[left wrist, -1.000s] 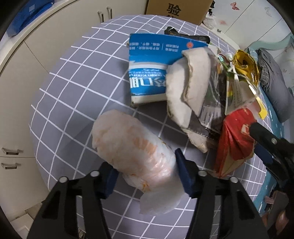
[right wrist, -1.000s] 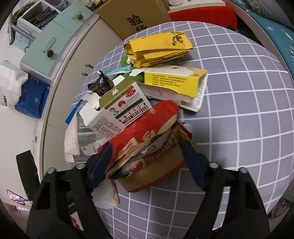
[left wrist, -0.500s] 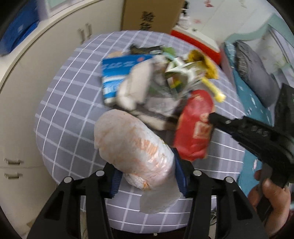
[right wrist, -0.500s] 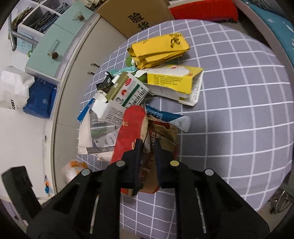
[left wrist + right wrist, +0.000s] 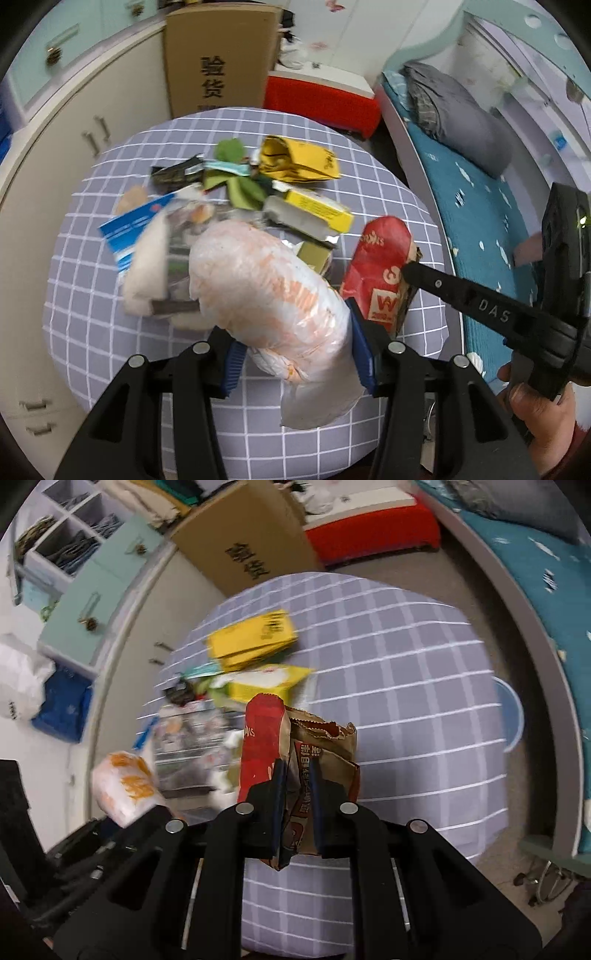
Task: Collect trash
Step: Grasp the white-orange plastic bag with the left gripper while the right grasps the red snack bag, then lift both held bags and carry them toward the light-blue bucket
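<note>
Left hand-held gripper (image 5: 295, 356) pinches a bulging white-orange plastic bag (image 5: 271, 295); right hand-held gripper (image 5: 297, 797) clamps a crumpled red-brown paper bag (image 5: 295, 753) above the bench (image 5: 406, 709).

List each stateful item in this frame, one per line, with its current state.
left gripper: shut on the white plastic bag, lifted off the table.
right gripper: shut on the red and brown wrappers, lifted.
yellow pouch: lying on the table, top open.
yellow box: lying flat, end flap open.
cardboard box: standing behind the table.
</note>
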The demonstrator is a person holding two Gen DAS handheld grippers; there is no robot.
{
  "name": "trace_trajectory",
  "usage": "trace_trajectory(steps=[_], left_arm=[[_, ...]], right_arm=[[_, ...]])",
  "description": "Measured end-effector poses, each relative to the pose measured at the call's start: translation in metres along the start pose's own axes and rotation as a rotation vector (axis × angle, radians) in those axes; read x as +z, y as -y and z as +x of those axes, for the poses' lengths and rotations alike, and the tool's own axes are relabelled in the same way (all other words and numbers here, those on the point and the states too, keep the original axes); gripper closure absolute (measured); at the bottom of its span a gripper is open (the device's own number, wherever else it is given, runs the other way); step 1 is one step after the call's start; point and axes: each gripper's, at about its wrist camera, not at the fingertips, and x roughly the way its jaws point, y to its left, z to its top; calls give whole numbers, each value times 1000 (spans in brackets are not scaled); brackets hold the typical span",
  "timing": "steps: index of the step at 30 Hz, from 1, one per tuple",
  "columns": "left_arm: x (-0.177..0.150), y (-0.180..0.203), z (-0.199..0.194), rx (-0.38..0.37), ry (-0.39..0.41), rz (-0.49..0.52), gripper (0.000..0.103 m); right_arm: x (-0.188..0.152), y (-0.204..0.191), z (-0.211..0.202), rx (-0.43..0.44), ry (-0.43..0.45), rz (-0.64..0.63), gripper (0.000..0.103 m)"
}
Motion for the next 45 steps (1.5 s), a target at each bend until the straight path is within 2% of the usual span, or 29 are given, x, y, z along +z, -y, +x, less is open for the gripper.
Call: trace_trajectory(steps=[4, 5, 6, 7, 10, 13, 16, 17, 18, 19, 20, 21, 22, 24, 26, 29, 31, 34, 38, 41, 45], left_arm=[[3, 15, 25, 23, -7, 62, 54], [5, 18, 33, 28, -11, 61, 54], [7, 19, 37, 31, -15, 55, 54], [8, 20, 40, 37, -18, 47, 54], [12, 22, 46, 58, -28, 27, 54], [15, 24, 51, 80, -39, 3, 54], [17, 26, 52, 92, -46, -8, 54], [17, 28, 52, 102, -46, -5, 54], [18, 31, 54, 112, -49, -5, 54], [19, 32, 55, 114, -54, -9, 54], [20, 33, 55, 118, -58, -13, 54], [21, 35, 57, 121, -62, -14, 54], [23, 37, 58, 124, -66, -14, 54], [24, 42, 60, 122, -72, -11, 54], [27, 48, 61, 119, -73, -4, 54], [32, 61, 63, 117, -70, 6, 54], [35, 67, 63, 114, -70, 5, 54], [34, 70, 62, 110, -72, 4, 54], [25, 68, 62, 99, -92, 6, 54], [19, 64, 64, 93, -108, 15, 54], [16, 57, 63, 92, -110, 42, 54]], right_arm=[[2, 28, 14, -36, 4, 24, 85], [2, 35, 18, -40, -7, 37, 74], [2, 39, 22, -54, -17, 45, 53], [2, 43, 27, -52, -26, 51, 48], [1, 49, 35, -19, -75, 55, 47], [-1, 47, 49, -43, -131, 19, 38], [2, 54, 60, -39, -160, 17, 37], [3, 54, 59, -31, -151, 12, 41], [6, 54, 61, -40, -151, -23, 52], [8, 55, 61, -33, -152, -46, 55], [9, 56, 61, -18, -156, -52, 68], [11, 56, 61, 1, -160, -58, 75], [13, 56, 61, 20, -167, -75, 78], [16, 55, 59, 54, -169, -90, 97], [20, 51, 54, 71, -167, -120, 100], [23, 52, 51, 96, -180, -131, 100], [25, 59, 50, 137, -207, -81, 99], [25, 66, 38, 114, -205, -51, 91], [11, 62, 19, 86, -206, -20, 56], [0, 57, 12, 52, -197, -1, 56], [-12, 53, 22, 60, -235, 32, 57]])
